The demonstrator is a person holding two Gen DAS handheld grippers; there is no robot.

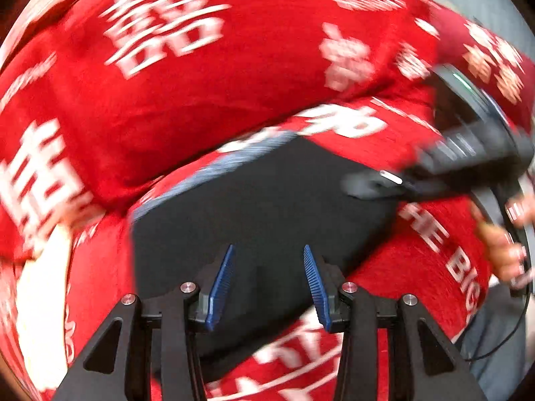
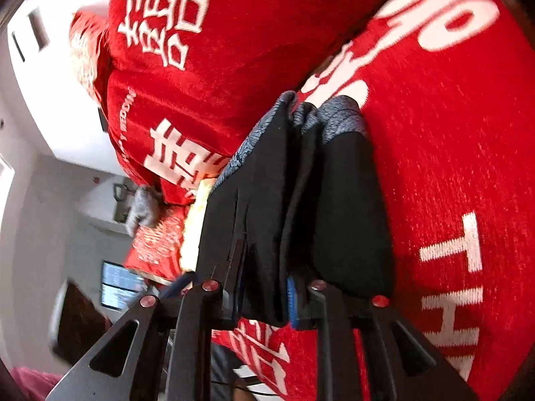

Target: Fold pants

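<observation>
Left wrist view: red blanket [image 1: 207,93] with white lettering fills the frame, looks like bedding rather than a bench. Black pants [image 1: 267,214], already folded into a compact pad with a grey patterned waistband [image 1: 214,170] along the upper-left edge, lie flat on it. They sit directly ahead of the left claw [image 1: 266,287] and run under it; long axis goes lower-left to upper-right. Left claw blue pads apart, nothing between them, hovering over the near part of the cloth, pitched down.

Right claw [image 2: 264,297] comes in from the right of that view, person's hand [image 1: 508,250] behind it, tip over the pants' far-right edge. Right wrist view: jaws nearly together, clamped on a thick bunch of black pant layers, waistband end pointing away from the camera. Frame is rolled, so the hand is tilted sideways.

Judgement: right hand owns the cloth; left is nearer the free flat part, likely pins or pinches next.
</observation>
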